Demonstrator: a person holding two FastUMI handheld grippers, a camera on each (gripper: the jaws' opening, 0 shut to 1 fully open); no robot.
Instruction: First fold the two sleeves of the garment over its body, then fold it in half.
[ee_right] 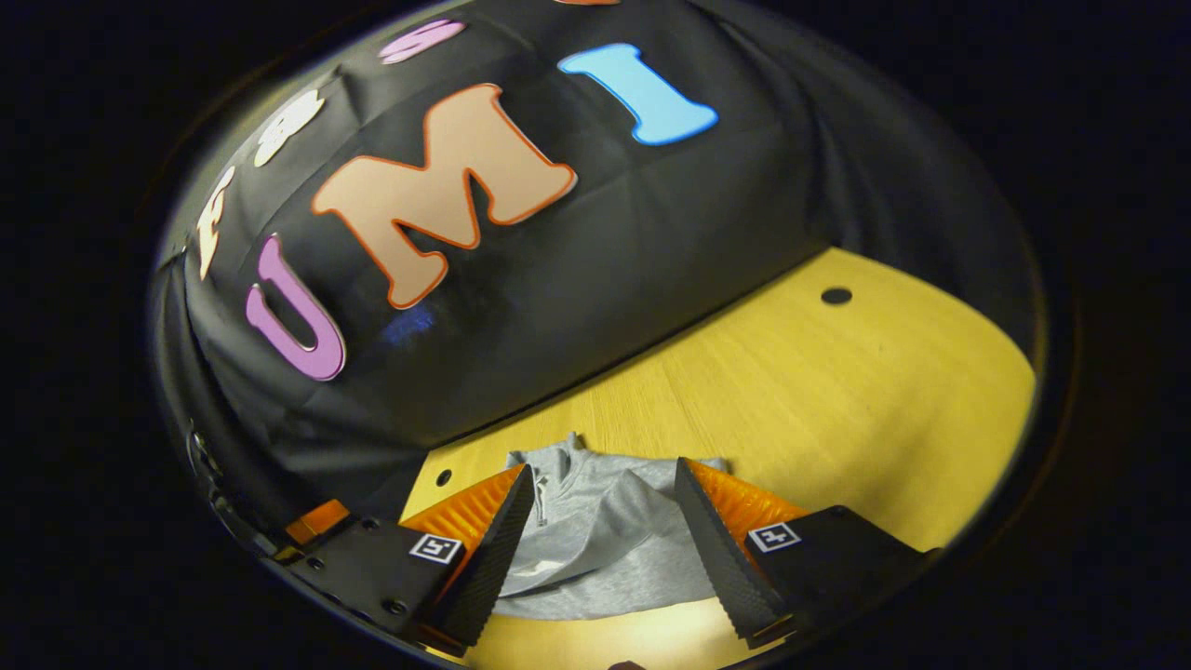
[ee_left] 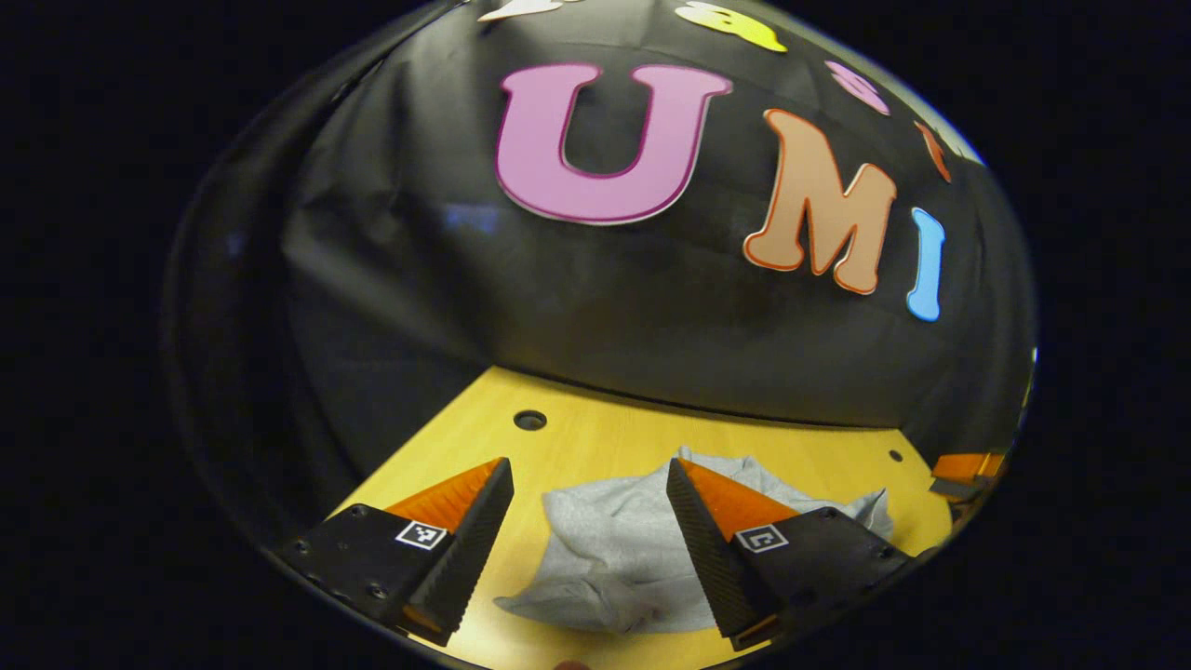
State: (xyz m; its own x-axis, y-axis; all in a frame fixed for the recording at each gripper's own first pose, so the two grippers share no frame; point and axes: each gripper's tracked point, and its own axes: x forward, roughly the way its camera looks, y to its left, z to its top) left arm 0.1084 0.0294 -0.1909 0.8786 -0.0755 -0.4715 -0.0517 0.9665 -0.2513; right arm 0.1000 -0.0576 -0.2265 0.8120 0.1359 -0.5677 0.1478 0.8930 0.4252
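Note:
A light grey garment (ee_left: pixel 614 549) lies crumpled on the yellow wooden table (ee_left: pixel 595 442). In the left gripper view my left gripper (ee_left: pixel 589 479) hovers above it, open, with orange-and-black fingers (ee_left: pixel 475 530) spread to either side of the cloth and nothing between them. In the right gripper view the garment (ee_right: pixel 605 535) shows its collar end toward the wall, partly folded. My right gripper (ee_right: pixel 605 484) is open over it, its fingers (ee_right: pixel 712 540) apart and not touching the fabric. At the left gripper view's right edge an orange part of the other gripper (ee_left: pixel 963 470) peeks in.
The booth's black cloth wall (ee_left: pixel 651 307) stands along the table's far edge. The table has small round holes (ee_left: pixel 529 420), with another hole (ee_right: pixel 836 296) at the far right. Bare tabletop (ee_right: pixel 837 391) stretches to the right of the garment.

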